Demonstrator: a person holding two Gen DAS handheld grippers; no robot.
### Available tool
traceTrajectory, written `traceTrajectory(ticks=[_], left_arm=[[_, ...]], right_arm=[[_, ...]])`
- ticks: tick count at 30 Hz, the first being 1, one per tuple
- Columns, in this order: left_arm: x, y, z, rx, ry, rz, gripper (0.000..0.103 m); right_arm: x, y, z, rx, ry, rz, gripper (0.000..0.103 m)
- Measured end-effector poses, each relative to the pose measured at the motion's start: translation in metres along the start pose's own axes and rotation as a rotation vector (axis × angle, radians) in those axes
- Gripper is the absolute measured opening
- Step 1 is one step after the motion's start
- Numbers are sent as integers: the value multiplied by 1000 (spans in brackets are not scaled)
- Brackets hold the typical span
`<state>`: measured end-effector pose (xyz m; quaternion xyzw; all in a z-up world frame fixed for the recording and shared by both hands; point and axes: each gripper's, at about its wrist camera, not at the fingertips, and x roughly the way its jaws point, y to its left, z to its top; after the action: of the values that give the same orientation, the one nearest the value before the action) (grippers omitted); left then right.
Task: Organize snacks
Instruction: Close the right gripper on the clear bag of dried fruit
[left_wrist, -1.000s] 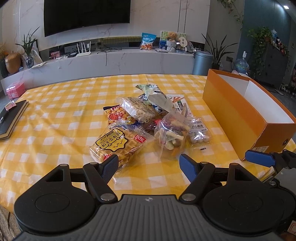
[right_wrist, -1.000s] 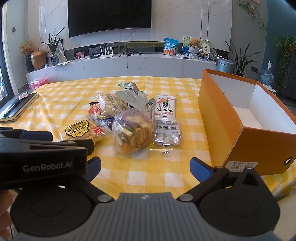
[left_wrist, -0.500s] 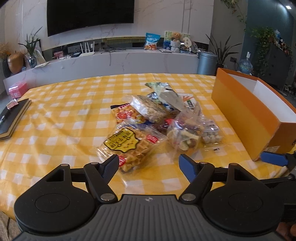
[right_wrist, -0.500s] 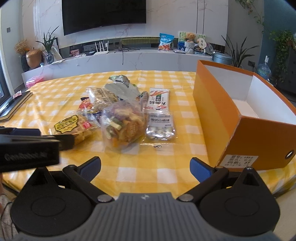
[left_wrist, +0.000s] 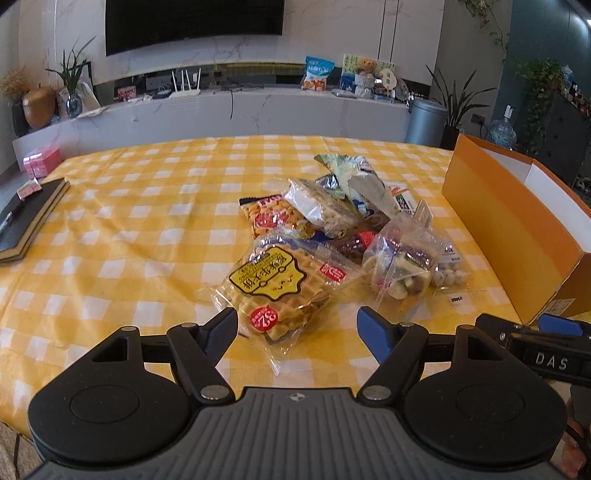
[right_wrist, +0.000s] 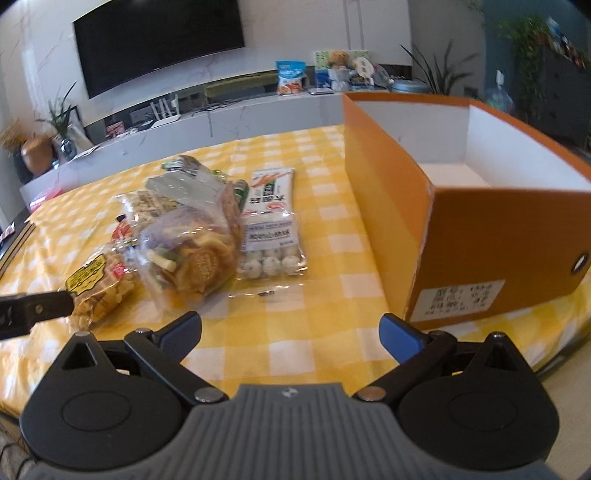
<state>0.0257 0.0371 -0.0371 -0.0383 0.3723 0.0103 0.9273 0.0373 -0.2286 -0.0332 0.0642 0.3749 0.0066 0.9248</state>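
Blue-tipped left tongs (left_wrist: 297, 326) tilt downward, spread wide over waffle packet (left_wrist: 275, 286).

The room is bright with daylight. The left view is sharp. The right view is a bit blurry, mostly at the box (right_wrist: 480, 236) and far wall. Both views bend at the edges. Snack bags (left_wrist: 280, 284) shine a little.

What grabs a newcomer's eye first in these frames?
The pile of snack bags in the middle of the yellow checked tablecloth, waffle pack nearest the camera. Beside it, on the right, stands an open orange box, nothing visible inside. Both the left gripper and the right gripper are open, holding nothing.
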Motion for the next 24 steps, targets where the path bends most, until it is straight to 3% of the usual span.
traceTrajectory(ticks=[5,12,18,24], left_arm=[[4,6,-1,-29,28,-25,87],[11,21,2,-100,62,-23,87],[17,37,2,-169,133,-66,86],[15,46,3,-190,138,-30,86]], right_arm=[[10,-3,3,27,-10,-22,100],[18,10,12,73,-24,65,100],[31,32,28,161,7,121,100],[48,65,40,66,-10,92,100]])
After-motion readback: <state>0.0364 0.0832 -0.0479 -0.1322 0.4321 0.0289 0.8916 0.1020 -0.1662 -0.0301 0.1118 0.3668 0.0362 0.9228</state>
